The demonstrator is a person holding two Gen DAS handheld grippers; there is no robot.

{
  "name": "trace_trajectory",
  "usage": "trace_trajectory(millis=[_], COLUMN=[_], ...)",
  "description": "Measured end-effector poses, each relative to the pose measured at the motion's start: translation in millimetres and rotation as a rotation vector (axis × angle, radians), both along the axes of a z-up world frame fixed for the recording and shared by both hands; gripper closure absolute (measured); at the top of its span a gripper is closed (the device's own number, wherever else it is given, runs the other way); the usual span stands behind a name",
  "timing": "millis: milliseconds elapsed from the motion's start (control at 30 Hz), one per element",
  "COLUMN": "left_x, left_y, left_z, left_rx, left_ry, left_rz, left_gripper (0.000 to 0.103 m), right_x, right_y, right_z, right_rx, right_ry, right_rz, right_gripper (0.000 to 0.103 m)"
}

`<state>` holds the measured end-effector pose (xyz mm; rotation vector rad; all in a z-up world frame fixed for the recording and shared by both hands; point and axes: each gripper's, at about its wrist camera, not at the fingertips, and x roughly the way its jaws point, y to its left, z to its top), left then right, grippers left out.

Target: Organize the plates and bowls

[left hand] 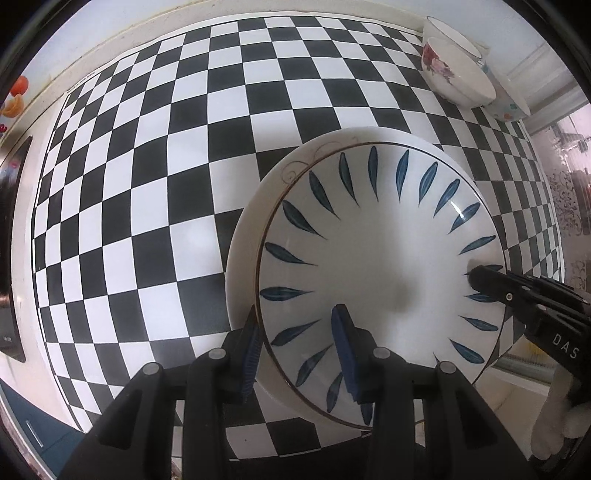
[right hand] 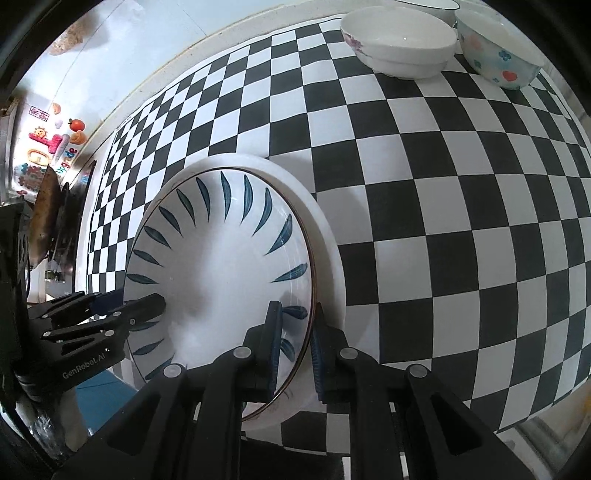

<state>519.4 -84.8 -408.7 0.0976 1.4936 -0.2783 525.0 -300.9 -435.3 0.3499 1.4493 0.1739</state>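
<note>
A white plate with blue leaf marks (left hand: 373, 254) sits on a larger plain white plate (left hand: 247, 229) on the checkered table. My left gripper (left hand: 295, 350) has its two fingers on either side of the leaf plate's near rim. My right gripper (right hand: 295, 343) straddles the opposite rim of the leaf plate (right hand: 229, 266), with the white plate (right hand: 325, 236) beneath. Each gripper shows in the other's view, the right gripper (left hand: 476, 277) and the left gripper (right hand: 159, 301). Whether the pads press the rim I cannot tell.
Three bowls stand at the table's far corner: a white bowl with red flowers (left hand: 454, 74), a blue-rimmed one (left hand: 454, 35) behind it, and a pale bowl with coloured shapes (right hand: 498, 48). The checkered cloth (left hand: 147, 184) covers the table. A wall runs along the far edge.
</note>
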Motion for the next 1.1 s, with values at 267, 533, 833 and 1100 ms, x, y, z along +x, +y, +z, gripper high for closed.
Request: trace_trajectory(millis=[267, 533, 833, 1100], left_x=[-9.2, -16.5, -33.2, -53.4], left_y=[2.9, 4.3, -5.5, -6.3], left_z=[4.1, 17.7, 66.2, 115.3], left_rx=[0.012, 0.016, 0.042, 0.023], left_ry=[0.021, -0.001, -0.131, -0.192], left_rz=[0.053, 0.096, 0.072, 0.108], left_gripper=[0.068, 0.068, 0.035, 0.02], right_x=[0.0, -6.0, -22.2, -47.6], right_y=[-5.7, 0.1, 9.4, 13.7], right_z=[-4.5, 6.9, 47.5, 116.0], right_rx=[0.05, -0.005, -0.165, -0.217], right_ry=[0.083, 0.073, 0.014, -0.08], right_rz=[-0.032, -0.007, 0.025, 0.025], right_gripper=[0.087, 0.084, 0.054, 0.016])
